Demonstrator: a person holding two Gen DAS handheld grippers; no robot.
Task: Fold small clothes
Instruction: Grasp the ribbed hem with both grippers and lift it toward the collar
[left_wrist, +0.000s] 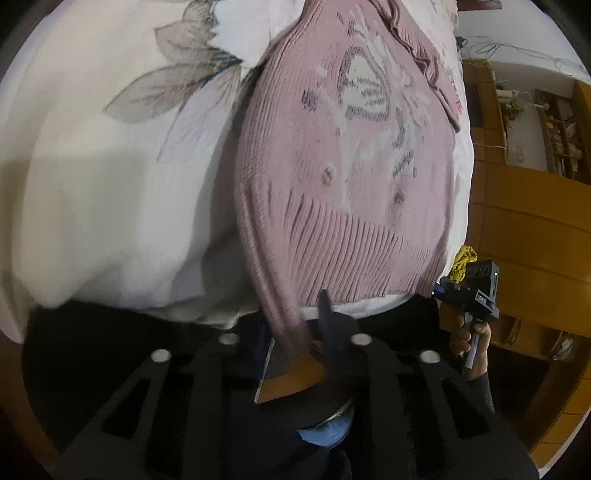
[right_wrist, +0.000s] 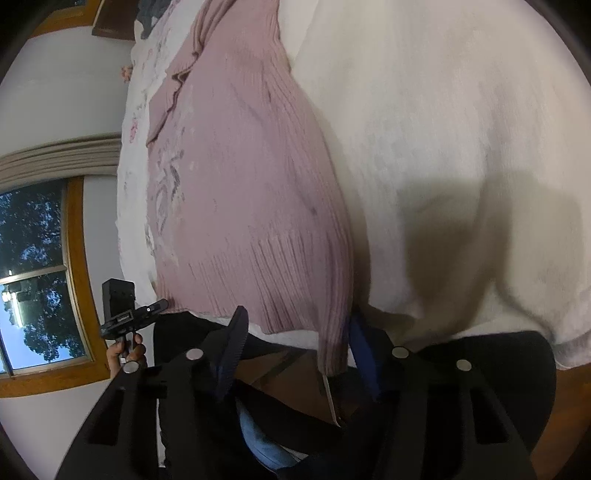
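A pink knitted sweater (left_wrist: 332, 166) with a pale woven picture lies flat on the white leaf-print bedsheet (left_wrist: 110, 184), hem towards me at the bed edge. My left gripper (left_wrist: 295, 314) is at the hem's left corner. The sweater's side edge runs down between its fingers and hides the left one, and the jaws look shut on it. My right gripper (right_wrist: 295, 332) is open at the opposite hem corner of the sweater (right_wrist: 240, 184), with the hanging edge against its right finger (right_wrist: 360, 343). Each view shows the other gripper (left_wrist: 469, 288) (right_wrist: 129, 314) by its corner.
A hand (left_wrist: 472, 339) holds the right tool and another hand (right_wrist: 125, 352) holds the left. A yellow cloth (left_wrist: 463, 260) lies at the bed's right edge. Wooden furniture (left_wrist: 535, 221) stands to the right. A window (right_wrist: 37, 277) is on the left wall. The bedsheet (right_wrist: 461, 147) spreads right.
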